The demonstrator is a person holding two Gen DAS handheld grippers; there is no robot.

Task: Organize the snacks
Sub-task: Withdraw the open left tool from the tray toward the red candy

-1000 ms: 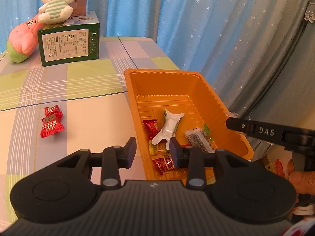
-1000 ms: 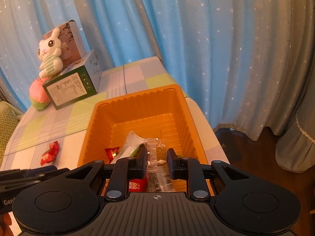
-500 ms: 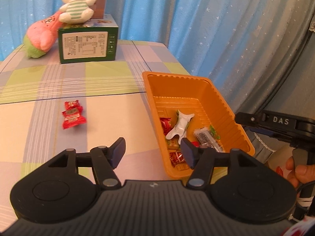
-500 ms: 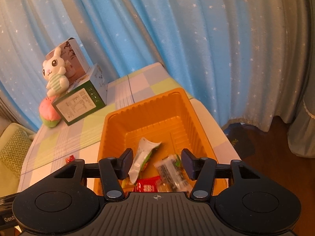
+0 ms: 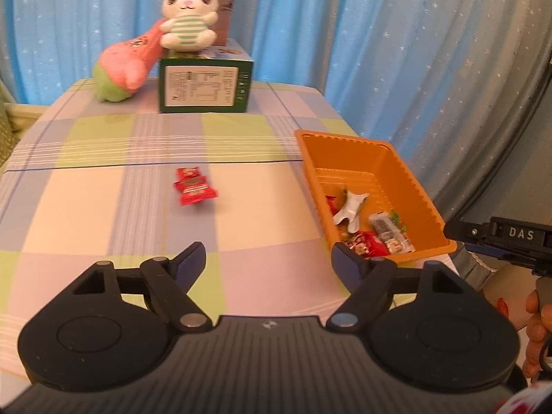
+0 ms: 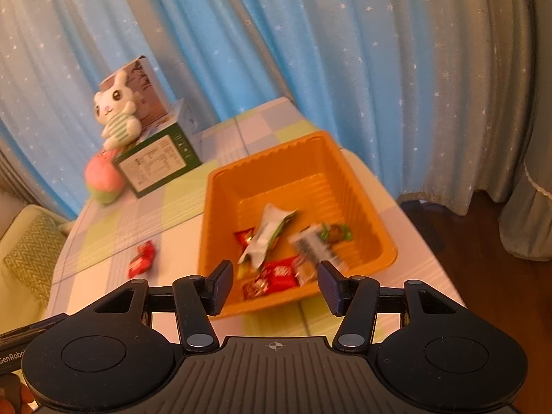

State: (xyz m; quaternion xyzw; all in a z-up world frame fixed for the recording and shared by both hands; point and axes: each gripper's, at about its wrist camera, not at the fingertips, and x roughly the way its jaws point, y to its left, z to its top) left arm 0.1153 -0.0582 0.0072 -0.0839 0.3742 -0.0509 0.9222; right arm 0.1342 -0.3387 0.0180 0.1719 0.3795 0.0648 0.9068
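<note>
An orange tray point(image 5: 408, 179) point(image 6: 220, 214) stands at the table's right edge and holds several wrapped snacks, among them a white-green packet point(image 5: 348, 208) point(image 6: 267, 233), a clear bar point(image 5: 388, 229) point(image 6: 315, 246) and red candies point(image 6: 279, 274). Red wrapped candies point(image 5: 193, 188) point(image 6: 141, 258) lie on the cloth left of the tray. My left gripper point(image 5: 269, 262) is open and empty above the table, short of the candies. My right gripper point(image 6: 274, 284) is open and empty above the tray's near rim.
A green box point(image 5: 205, 86) point(image 6: 158, 164) with a plush rabbit point(image 5: 188, 20) point(image 6: 115, 117) on it stands at the table's far end, a pink-green plush point(image 5: 124, 67) beside it. Blue curtains hang behind. The table's right edge drops to a dark floor point(image 6: 483, 241).
My right gripper opened, let the clear bar drop into the tray and pulled back. My left gripper opened wider, drew back and turned left toward the red candies.
</note>
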